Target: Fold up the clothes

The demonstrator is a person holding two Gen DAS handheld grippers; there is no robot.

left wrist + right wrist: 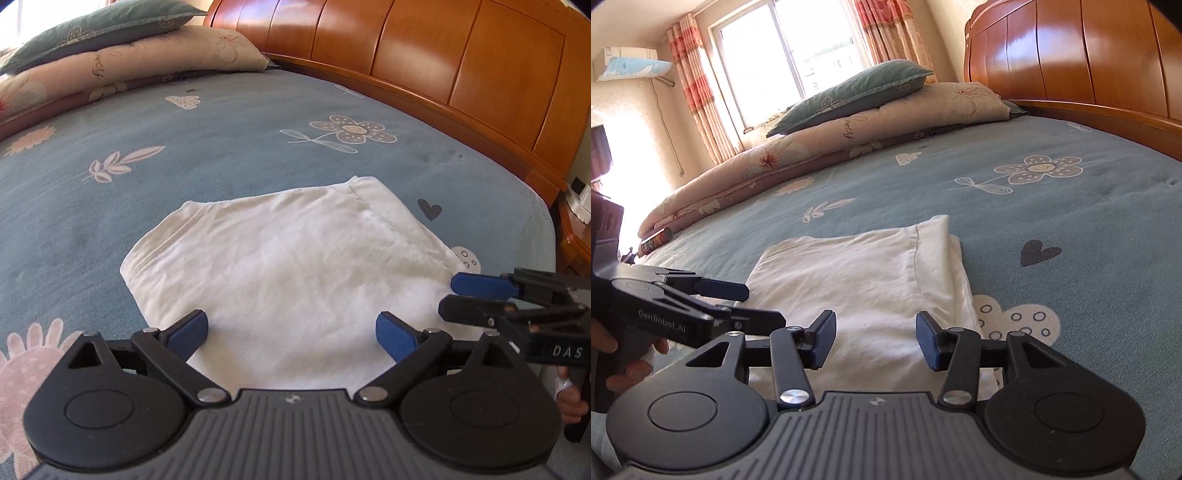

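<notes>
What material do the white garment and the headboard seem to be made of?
The white garment looks like thin, matte cotton knit: soft creases and a stitched hem show. The headboard looks like varnished wood: orange-brown panels with glossy reflections. Neither can be confirmed by sight alone.

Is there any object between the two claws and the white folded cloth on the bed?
Nothing visible stands in the way. Both the left claw and the right claw are open, right over the near edge of the white cloth on the bed sheet.
</notes>
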